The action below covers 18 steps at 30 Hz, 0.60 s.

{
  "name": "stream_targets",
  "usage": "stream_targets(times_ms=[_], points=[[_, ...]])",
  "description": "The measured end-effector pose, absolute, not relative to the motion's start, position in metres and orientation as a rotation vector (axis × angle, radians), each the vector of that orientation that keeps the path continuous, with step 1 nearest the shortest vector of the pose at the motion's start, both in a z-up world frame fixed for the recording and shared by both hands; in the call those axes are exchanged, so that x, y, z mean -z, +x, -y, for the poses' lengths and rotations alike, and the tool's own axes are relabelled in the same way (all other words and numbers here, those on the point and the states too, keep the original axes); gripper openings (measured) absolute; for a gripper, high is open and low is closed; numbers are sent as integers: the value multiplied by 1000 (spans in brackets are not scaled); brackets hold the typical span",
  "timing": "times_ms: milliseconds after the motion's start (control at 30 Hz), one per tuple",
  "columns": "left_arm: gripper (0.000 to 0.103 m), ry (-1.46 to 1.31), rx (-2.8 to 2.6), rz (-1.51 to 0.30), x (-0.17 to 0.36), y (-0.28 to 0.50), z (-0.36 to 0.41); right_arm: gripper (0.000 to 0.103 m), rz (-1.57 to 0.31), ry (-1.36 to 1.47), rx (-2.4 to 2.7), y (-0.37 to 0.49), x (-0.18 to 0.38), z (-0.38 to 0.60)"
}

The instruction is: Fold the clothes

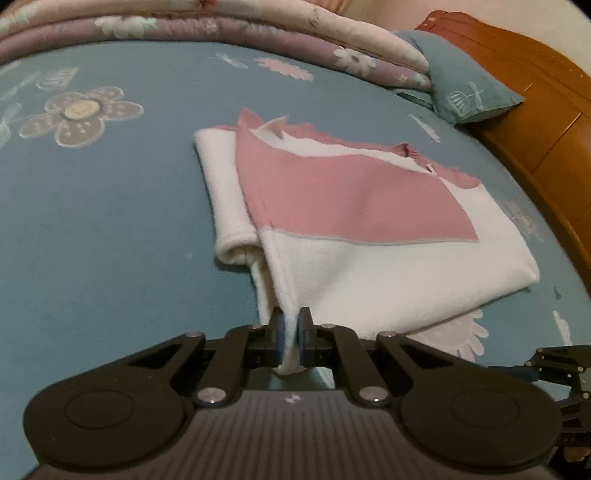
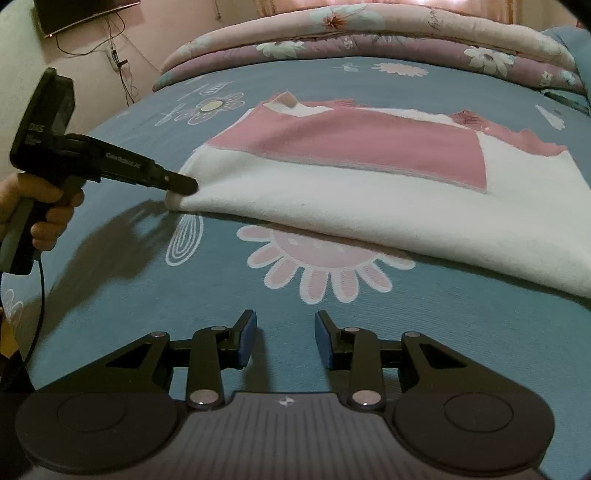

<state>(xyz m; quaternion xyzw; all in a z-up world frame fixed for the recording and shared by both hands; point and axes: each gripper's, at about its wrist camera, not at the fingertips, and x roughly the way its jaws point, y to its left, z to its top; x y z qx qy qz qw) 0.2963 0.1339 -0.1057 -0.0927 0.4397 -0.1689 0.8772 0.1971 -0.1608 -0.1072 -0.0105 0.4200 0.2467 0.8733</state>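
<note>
Pink-and-white fleece garment [image 1: 354,236] on a blue flower-print bedsheet [image 1: 110,229].
Left gripper [image 1: 291,334] pinches its white corner; right gripper [image 2: 285,341] hovers apart, empty. Only the right view shows the wall-mounted screen [image 2: 79,13]; only the left shows the wooden bed frame [image 1: 535,96].

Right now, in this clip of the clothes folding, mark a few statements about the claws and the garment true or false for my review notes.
1. The left claw is shut on a white corner of the pink and white garment. True.
2. The right claw grips the garment too. False: it is open, with only the blue bedsheet between its pads.
3. The garment lies flat on the bedsheet all over. False: the held corner is lifted and a shadow shows under that edge.
4. A folded floral quilt lies at the far side of the bed. True.
5. The garment is solid pink. False: it has a pink panel on white fabric.
</note>
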Motion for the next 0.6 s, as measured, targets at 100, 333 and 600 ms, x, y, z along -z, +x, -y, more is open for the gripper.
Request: stream_targets(times_ms=[100, 333, 600], points=[[16, -229, 338, -902, 100, 297, -141, 45, -863, -25, -497, 198, 102, 167], [29, -189, 290, -776, 65, 278, -156, 46, -822, 26, -428, 206, 90, 198], [43, -238, 430, -748, 87, 333, -112, 46, -822, 61, -368, 217, 91, 208]])
